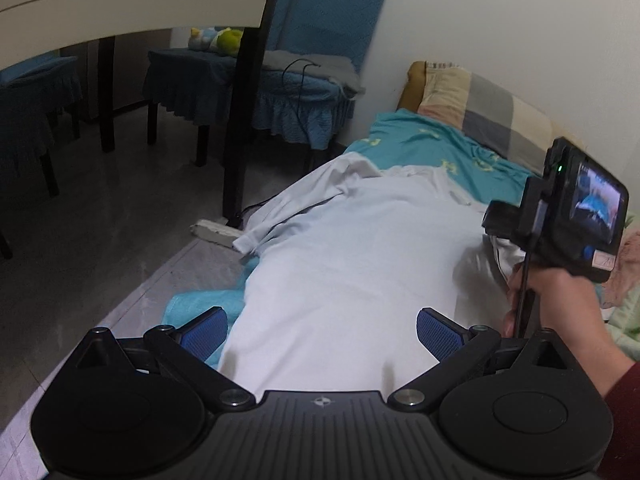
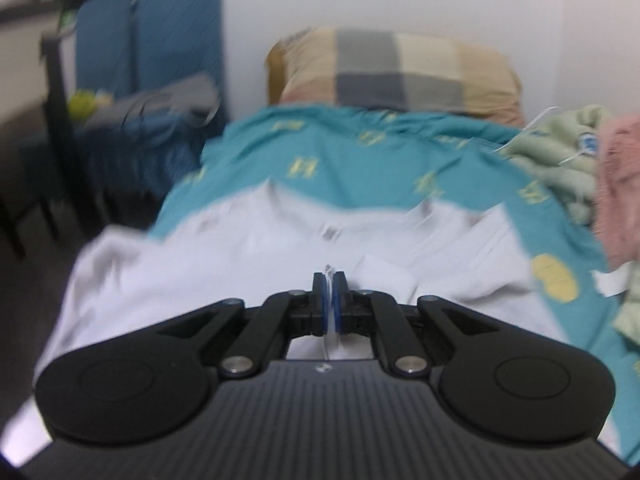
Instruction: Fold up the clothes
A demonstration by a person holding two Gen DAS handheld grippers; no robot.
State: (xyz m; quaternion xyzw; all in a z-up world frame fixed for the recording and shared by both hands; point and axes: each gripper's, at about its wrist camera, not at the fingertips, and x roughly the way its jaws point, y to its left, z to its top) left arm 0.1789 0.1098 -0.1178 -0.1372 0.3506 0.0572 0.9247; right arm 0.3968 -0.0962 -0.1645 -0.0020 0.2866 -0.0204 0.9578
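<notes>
1. Two grippers work over a bed spread with a teal sheet printed with yellow motifs [image 2: 352, 148]; the sheet runs ahead of both grippers to the wall.
2. Pale white long-sleeved shirt [image 1: 352, 264], thin cloth, lies flat on the sheet directly ahead of and under the left gripper [image 1: 322, 332]. Its one visible sleeve [image 1: 280, 212] trails off the bed edge, ahead and to the left of that gripper.
3. Checked pillow in tan, grey and cream [image 2: 396, 72] sits at the far end of the bed, beyond the right gripper [image 2: 329, 296], against the white wall.
4. Blue padded chair with a frilled seat cover [image 1: 304, 80] stands ahead and left of the left gripper, on the grey floor beside the bed; a grey cloth and a black cable lie on its seat.
5. Heap of pale green and pink fleecy garments [image 2: 588, 168] lies ahead and right of the right gripper, at the bed's right side.
6. Left gripper: blue pads spread wide, nothing between them, shirt body below the gap.
7. Right gripper: blue pads pressed nearly together, pinching a thin fold of the white shirt. View is blurred.
8. Right hand [image 1: 560, 300], red sleeve at the wrist, grips the right gripper's handle, to the right of the left gripper.
</notes>
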